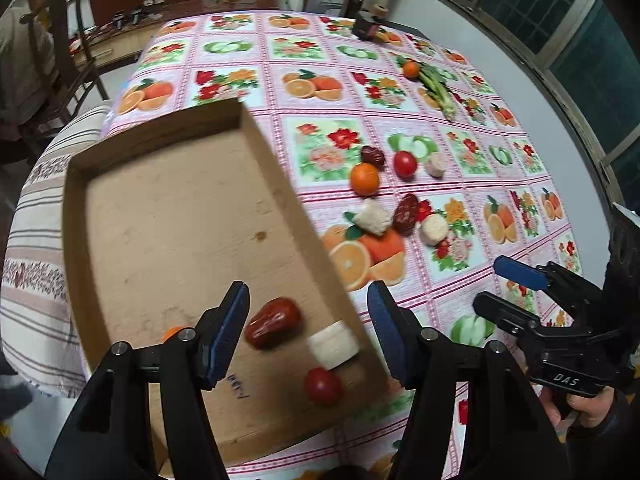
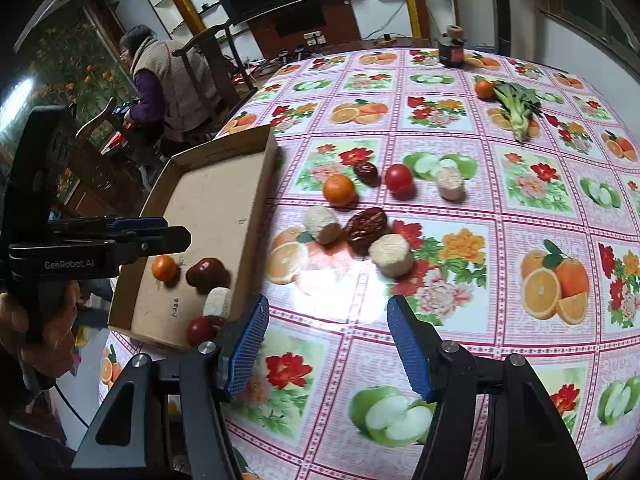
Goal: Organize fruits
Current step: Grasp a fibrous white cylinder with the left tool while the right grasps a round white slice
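A shallow cardboard box lies at the table's left edge. In it are a red date, a white chunk, a red tomato and a small orange. My left gripper is open and empty above the box's near end; it also shows in the right wrist view. My right gripper is open and empty over the tablecloth; it also shows in the left wrist view. On the cloth lie an orange, a tomato, two dates and several white chunks.
Farther back lie another small orange, a leafy green vegetable and a dark jar. The cloth is printed with fruit pictures. A person sits by wooden chairs beyond the table's left side.
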Demonstrator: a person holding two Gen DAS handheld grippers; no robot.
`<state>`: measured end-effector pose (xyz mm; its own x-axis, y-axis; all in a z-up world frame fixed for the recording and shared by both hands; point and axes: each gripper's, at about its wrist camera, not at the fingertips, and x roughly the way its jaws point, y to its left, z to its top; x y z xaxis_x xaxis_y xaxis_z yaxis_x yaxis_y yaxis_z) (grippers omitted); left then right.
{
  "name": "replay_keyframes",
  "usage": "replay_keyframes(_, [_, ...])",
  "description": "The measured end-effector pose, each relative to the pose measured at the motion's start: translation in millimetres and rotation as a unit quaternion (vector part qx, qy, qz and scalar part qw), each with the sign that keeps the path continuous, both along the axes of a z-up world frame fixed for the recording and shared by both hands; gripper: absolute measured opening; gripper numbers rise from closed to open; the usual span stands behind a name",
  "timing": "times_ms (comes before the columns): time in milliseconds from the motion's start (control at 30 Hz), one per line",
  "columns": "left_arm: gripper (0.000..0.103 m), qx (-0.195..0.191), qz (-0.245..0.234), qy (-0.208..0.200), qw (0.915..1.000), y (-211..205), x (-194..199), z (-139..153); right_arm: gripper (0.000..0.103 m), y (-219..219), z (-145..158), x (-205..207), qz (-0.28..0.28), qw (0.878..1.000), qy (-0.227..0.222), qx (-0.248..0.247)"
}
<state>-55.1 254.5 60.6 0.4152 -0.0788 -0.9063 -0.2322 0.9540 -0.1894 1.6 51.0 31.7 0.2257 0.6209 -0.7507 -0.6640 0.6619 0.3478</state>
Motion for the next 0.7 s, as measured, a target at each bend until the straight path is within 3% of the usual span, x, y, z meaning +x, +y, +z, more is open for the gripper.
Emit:
replay_keyframes(333, [0.06, 0.001, -0.035, -0.001, 0.9994, -27.3, 29.3, 2.2, 0.063, -17.3, -6.7, 20.3, -0.026, 1.0, 0.009, -0.001])
replay_keyframes(700, [0.06, 0.011, -0.058, 0.011, 0.9982, -40.9, 59.3, -14.5, 0.063, -17.9, -14.9, 63.0, -0.064, 0.998, 0.004, -0.015])
